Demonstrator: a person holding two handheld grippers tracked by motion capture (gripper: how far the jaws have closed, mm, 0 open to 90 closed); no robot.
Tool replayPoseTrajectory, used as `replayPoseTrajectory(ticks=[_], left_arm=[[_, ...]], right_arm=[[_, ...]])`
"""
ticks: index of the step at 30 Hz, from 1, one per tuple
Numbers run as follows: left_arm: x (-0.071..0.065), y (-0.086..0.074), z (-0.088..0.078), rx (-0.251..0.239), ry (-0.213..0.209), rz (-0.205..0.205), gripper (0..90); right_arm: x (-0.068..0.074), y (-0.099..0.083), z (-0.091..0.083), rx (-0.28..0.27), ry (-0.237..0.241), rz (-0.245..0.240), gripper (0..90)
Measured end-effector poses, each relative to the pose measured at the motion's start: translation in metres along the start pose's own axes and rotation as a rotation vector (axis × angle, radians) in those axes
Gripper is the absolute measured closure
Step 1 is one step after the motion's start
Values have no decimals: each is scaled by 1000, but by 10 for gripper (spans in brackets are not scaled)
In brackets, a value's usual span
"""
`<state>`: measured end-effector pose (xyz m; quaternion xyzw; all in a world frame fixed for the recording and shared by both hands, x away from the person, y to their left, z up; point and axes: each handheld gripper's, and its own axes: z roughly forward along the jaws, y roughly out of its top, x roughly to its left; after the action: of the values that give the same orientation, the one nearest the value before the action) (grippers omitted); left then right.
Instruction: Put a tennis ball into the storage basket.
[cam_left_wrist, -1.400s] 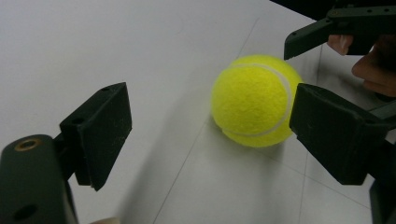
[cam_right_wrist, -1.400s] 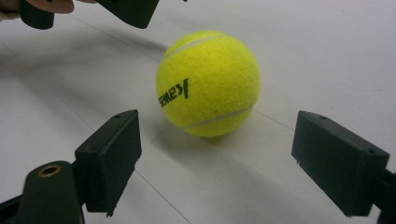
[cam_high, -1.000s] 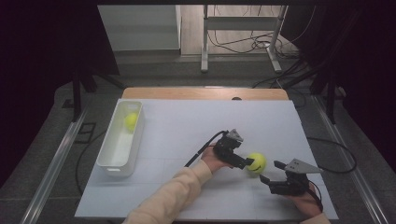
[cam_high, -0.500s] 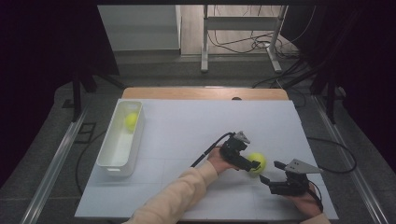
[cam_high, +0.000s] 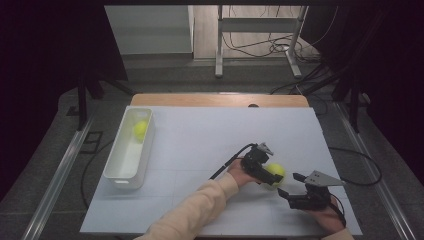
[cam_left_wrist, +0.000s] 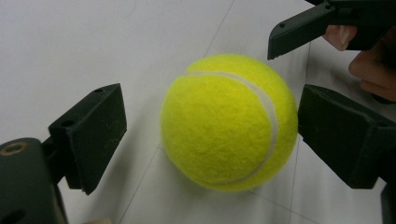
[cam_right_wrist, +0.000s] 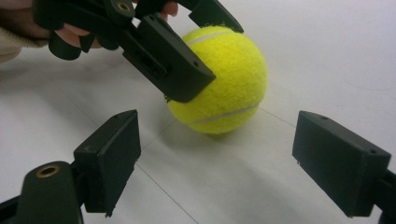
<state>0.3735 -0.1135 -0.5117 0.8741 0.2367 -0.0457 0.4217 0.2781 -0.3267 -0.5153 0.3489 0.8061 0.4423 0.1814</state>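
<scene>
- Our left gripper (cam_high: 270, 176) has its jaws standing wide around the tennis ball (cam_high: 274, 173); they have just been opening. In the left gripper view 1 jaw is clear of the felt with a gap showing, the other sits just beside it or barely touching, so nothing is gripped.
- Our right gripper (cam_high: 290, 188) waits near the ball with both jaws spread and nothing between them.
- The ball rests on the white desk (cam_high: 210, 140), toward its near right corner, close to the near edge.
- Far across, by the left edge, a white bin (cam_high: 120, 172) holds a 2nd tennis ball (cam_high: 140, 130).
- As we read it, the step is taking up this ball. To do it well we centre the jaws on its widest part, keep low to the surface, and close evenly so it does not roll away.
</scene>
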Motion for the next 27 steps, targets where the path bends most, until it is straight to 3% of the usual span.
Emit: replayPoseTrajectory(ticks=[5, 8, 15, 27], left_arm=[[1, 0, 3, 5, -22, -7, 141], [1, 1, 2, -2, -51, -4, 233], [2, 1, -2, 5, -42, -14, 266], [6, -1, -27, -56, -6, -21, 267]], right_arm=[[0, 0, 0, 0, 1, -1, 159], [0, 0, 0, 0, 0, 0, 158], [-1, 0, -1, 0, -3, -1, 159], [-1, 0, -1, -4, -5, 1, 159]])
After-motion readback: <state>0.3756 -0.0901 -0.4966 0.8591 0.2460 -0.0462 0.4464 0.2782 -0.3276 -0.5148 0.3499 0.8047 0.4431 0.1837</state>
